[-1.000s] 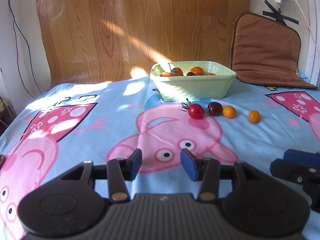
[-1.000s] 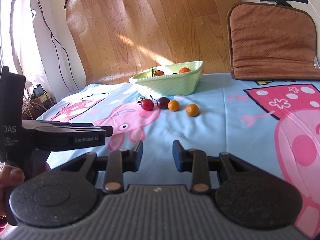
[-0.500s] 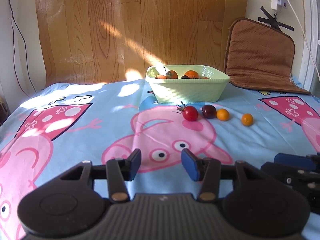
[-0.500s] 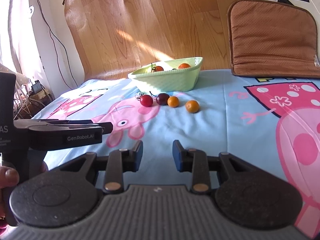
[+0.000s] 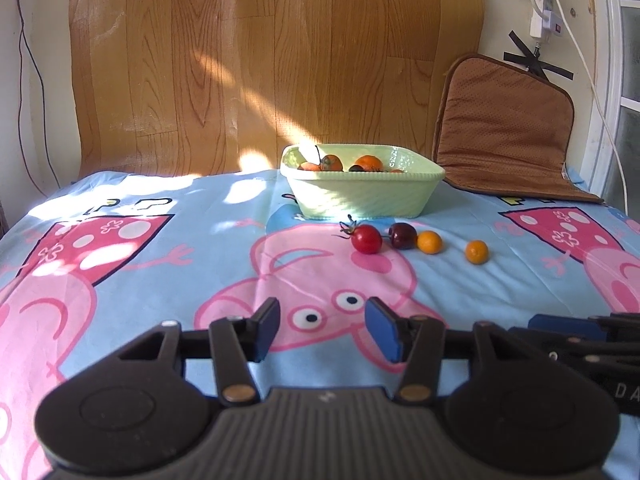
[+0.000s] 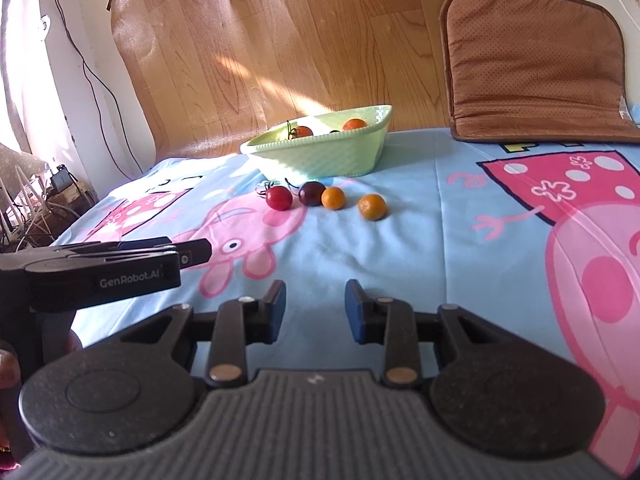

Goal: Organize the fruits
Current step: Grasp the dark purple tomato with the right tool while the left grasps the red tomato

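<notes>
A pale green bowl [image 5: 362,196] [image 6: 320,158] with several fruits in it stands at the back of the cloth-covered table. In front of it lie a red tomato [image 5: 366,239] [image 6: 279,197], a dark plum [image 5: 402,235] [image 6: 311,193] and two small oranges [image 5: 429,241] [image 5: 476,251] [image 6: 333,198] [image 6: 372,206]. My left gripper [image 5: 322,328] is open and empty, low over the cloth, well short of the fruits. My right gripper [image 6: 315,310] is open and empty, also short of the row. The left gripper also shows at the left in the right wrist view [image 6: 120,260].
A brown cushion [image 5: 504,128] [image 6: 532,64] leans on the wall at the back right. A wooden-pattern sheet [image 5: 276,60] covers the wall behind the bowl. Cables and clutter [image 6: 48,192] lie beyond the table's left edge. The right gripper's body [image 5: 588,340] sits at the lower right.
Both grippers drew slightly nearer to the fruits and the left view swung left, so the bowl and fruits sit more to the right. The jaws stay open. No fruit has moved.
</notes>
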Demonstrator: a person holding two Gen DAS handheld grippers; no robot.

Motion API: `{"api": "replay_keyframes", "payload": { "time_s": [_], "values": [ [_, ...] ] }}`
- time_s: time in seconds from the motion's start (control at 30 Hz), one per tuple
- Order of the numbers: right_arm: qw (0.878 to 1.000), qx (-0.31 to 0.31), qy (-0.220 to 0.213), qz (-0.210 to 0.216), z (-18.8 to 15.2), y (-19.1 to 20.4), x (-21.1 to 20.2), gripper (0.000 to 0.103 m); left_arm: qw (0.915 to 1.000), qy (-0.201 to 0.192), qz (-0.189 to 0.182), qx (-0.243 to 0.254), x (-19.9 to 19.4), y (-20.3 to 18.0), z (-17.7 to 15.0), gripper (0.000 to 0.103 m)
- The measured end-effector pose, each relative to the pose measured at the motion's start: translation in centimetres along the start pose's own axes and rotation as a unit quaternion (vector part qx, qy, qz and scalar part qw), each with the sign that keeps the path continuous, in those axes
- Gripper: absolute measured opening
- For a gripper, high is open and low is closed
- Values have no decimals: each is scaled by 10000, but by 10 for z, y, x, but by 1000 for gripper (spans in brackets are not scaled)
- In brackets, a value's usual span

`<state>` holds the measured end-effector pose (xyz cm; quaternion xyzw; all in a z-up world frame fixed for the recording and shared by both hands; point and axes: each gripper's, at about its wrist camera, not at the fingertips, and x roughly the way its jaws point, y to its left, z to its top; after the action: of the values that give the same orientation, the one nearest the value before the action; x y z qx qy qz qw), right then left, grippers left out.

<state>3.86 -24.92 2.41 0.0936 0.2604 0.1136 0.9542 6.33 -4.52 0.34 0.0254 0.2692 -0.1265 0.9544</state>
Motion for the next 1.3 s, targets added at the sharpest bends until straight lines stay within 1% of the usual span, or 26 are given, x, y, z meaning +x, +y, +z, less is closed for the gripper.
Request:
{"api": "replay_keyframes", "payload": {
  "time_s": [0.4,0.67,0.9,1.1,1.23,1.3],
  "values": [
    [10000,-15,-2,8,0,1,2,36,10000,45,19,54,1,-1,0,48],
    [9998,104,48,139,7,-3,7,36,10000,83,26,12,3,1,0,48],
    [9998,94,-16,163,28,-8,18,36,9999,134,-4,-7,5,1,0,48],
    [9998,-150,-14,141,57,-9,41,36,9997,200,-71,-132,6,5,0,48],
    [9993,-298,127,198,76,-7,65,36,9992,247,-125,-278,9,10,1,48],
    [9992,-261,222,212,83,-7,79,36,9990,227,-150,-362,8,13,0,48]
  ]
}}
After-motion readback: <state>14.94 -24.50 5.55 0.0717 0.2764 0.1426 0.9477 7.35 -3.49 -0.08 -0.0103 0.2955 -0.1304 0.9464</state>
